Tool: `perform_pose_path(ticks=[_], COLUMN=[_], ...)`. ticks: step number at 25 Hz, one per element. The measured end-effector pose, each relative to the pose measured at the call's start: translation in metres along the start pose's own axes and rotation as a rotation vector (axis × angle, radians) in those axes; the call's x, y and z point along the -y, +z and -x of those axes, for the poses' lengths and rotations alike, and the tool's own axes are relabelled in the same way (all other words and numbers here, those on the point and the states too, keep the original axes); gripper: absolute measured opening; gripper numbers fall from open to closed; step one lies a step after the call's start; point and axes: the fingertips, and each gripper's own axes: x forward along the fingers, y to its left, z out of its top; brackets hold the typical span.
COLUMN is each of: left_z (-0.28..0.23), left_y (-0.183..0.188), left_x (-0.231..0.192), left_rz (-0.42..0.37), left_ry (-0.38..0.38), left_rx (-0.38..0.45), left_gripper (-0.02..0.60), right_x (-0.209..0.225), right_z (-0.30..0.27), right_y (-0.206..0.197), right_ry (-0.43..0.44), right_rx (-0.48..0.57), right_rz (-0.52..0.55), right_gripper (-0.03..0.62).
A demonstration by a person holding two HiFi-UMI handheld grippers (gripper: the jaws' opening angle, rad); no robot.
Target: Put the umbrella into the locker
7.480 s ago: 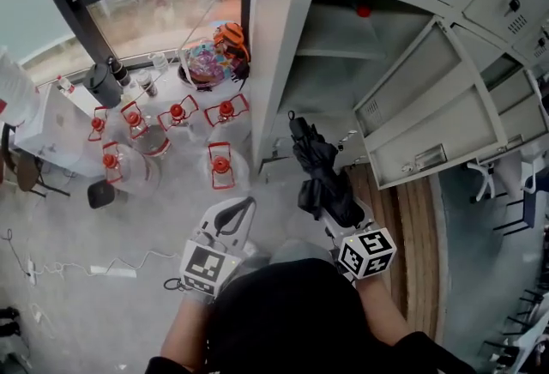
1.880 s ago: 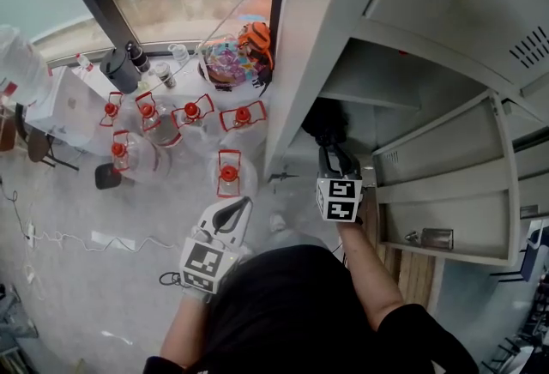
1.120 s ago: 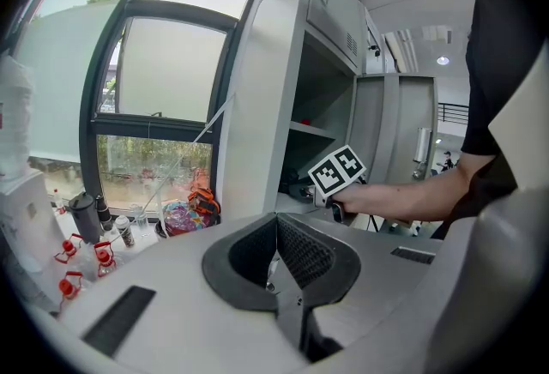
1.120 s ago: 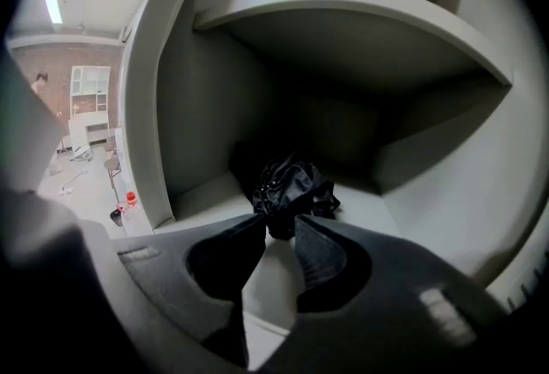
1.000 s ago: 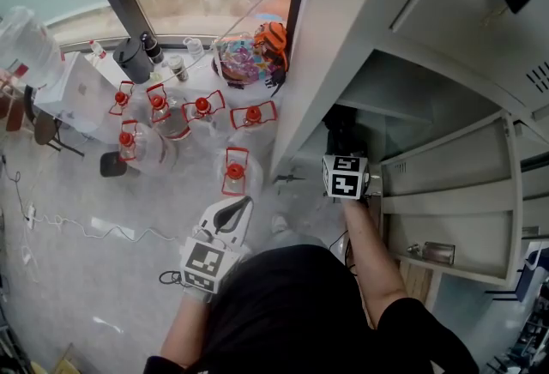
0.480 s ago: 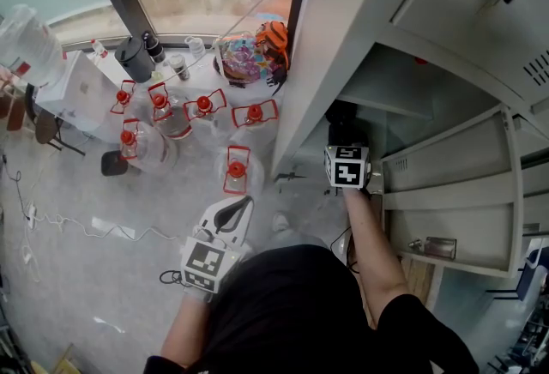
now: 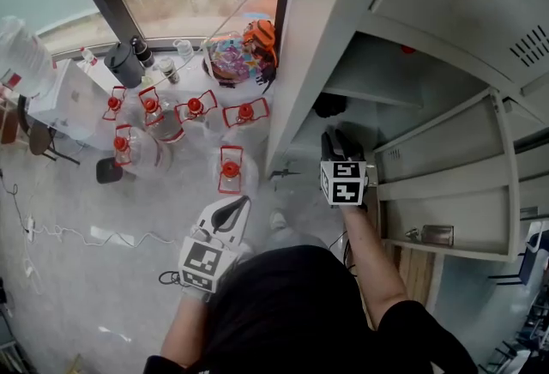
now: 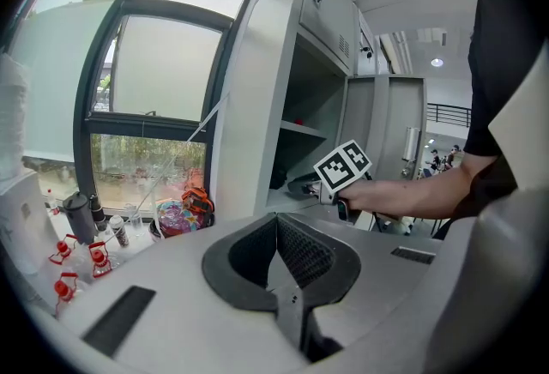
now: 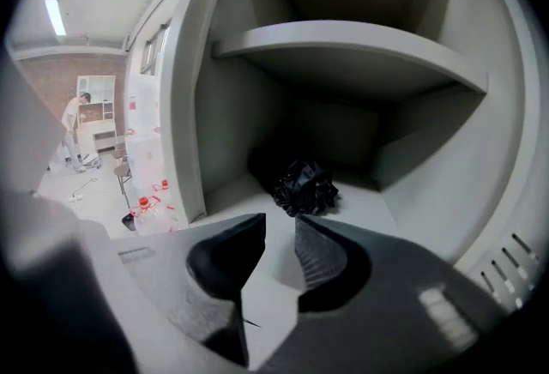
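Note:
The black folded umbrella (image 9: 302,186) lies bunched on the floor of the open locker compartment (image 9: 390,218), toward its back; in the head view the umbrella (image 7: 330,105) shows as a dark lump inside the locker (image 7: 309,46). My right gripper (image 9: 279,226) is open, a narrow gap between its pads and nothing in it. It hovers at the compartment's mouth, short of the umbrella and apart from it, and the right gripper (image 7: 336,141) points into the locker. My left gripper (image 7: 236,209) is held low near the person's body; the left gripper (image 8: 276,222) is shut and empty.
A shelf (image 9: 343,42) roofs the compartment. The locker door (image 7: 446,166) stands swung open to the right. On the floor left of the locker are several clear water jugs with red caps (image 7: 230,168), a colourful bag (image 7: 232,55) and a window (image 7: 197,3).
My right gripper has drawn back a little out of the compartment toward the person. The umbrella stays lying inside. The left gripper has not moved.

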Motion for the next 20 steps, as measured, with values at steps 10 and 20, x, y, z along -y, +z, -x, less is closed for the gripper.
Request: perform_pose_path(ticks=[10,20], left_z=[-0.016,-0.028], left_y=[0.002,0.015], left_x=[0.016,0.025], left_rz=[-0.021,-0.041], left_ry=[-0.080,-0.125], left_rx=[-0.006,0.023], left_gripper=[0.009,0.010], right_x=[-0.022,-0.037], right_z=[0.060,0.123], right_y=[-0.020,0.005], right_ry=[0.040,0.110], right_rx=[0.009,0.126], right_rz=[0.024,-0.012], right_gripper=[0.101,0.097])
